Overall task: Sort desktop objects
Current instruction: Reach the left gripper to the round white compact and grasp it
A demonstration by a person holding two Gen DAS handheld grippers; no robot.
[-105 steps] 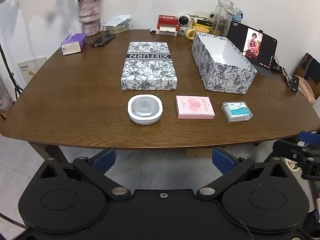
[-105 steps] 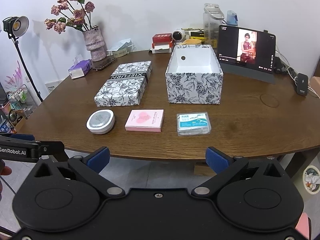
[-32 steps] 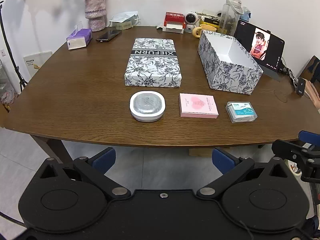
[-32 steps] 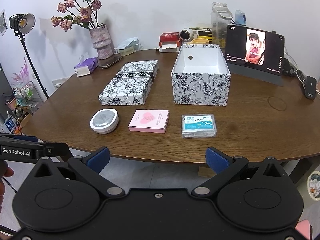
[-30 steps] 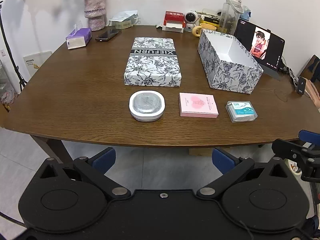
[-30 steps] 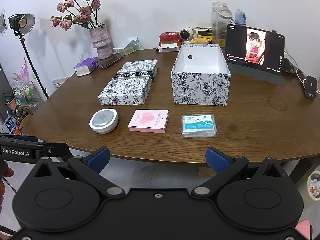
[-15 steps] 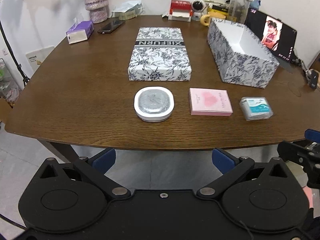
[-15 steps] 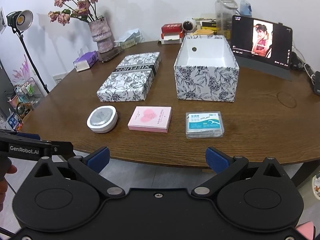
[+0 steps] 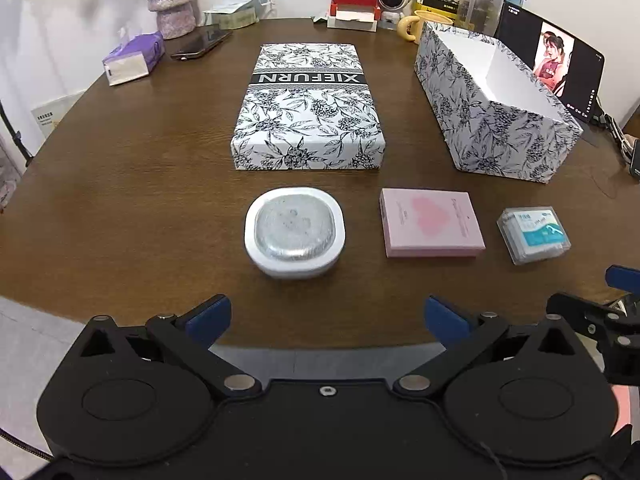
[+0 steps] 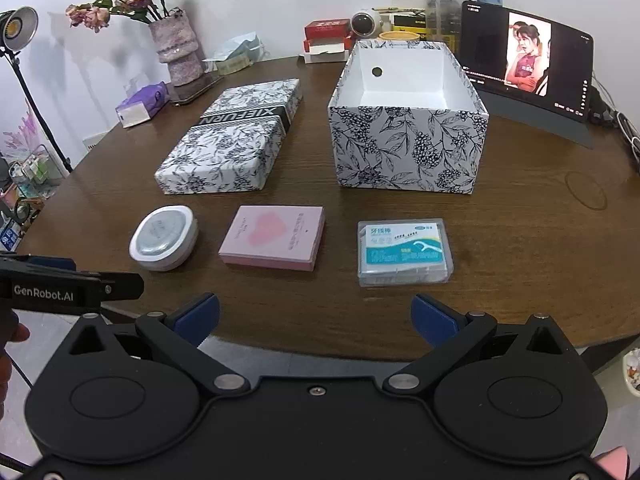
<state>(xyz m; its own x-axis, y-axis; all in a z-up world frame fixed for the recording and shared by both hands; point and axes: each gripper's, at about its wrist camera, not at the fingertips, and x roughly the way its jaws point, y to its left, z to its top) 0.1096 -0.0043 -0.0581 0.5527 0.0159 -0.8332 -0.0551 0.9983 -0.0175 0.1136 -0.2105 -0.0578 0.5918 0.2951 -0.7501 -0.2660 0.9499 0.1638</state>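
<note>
Three small items lie in a row near the front of the brown table [image 9: 120,200]: a white rounded case [image 9: 295,232] [image 10: 164,237], a pink card box [image 9: 430,222] [image 10: 274,237] and a clear floss-pick box [image 9: 534,234] [image 10: 405,251]. Behind them stand the floral lid [image 9: 306,108] [image 10: 232,140] and the open floral box [image 9: 496,104] [image 10: 406,120], empty inside. My left gripper [image 9: 326,318] is open at the table's front edge, short of the white case. My right gripper [image 10: 316,314] is open too, just short of the floss-pick box.
Along the back edge stand a vase [image 10: 176,50] of flowers, a purple tissue pack [image 9: 134,58], a phone [image 9: 200,42], a red box [image 9: 354,6], a yellow mug [image 9: 420,24] and a lit tablet [image 10: 526,54]. A lamp on a stand [image 10: 18,30] is at the left.
Both grippers have moved forward and closer to the table; the three small items now appear larger and nearer. Nothing on the table has shifted, and both grippers stay open.
</note>
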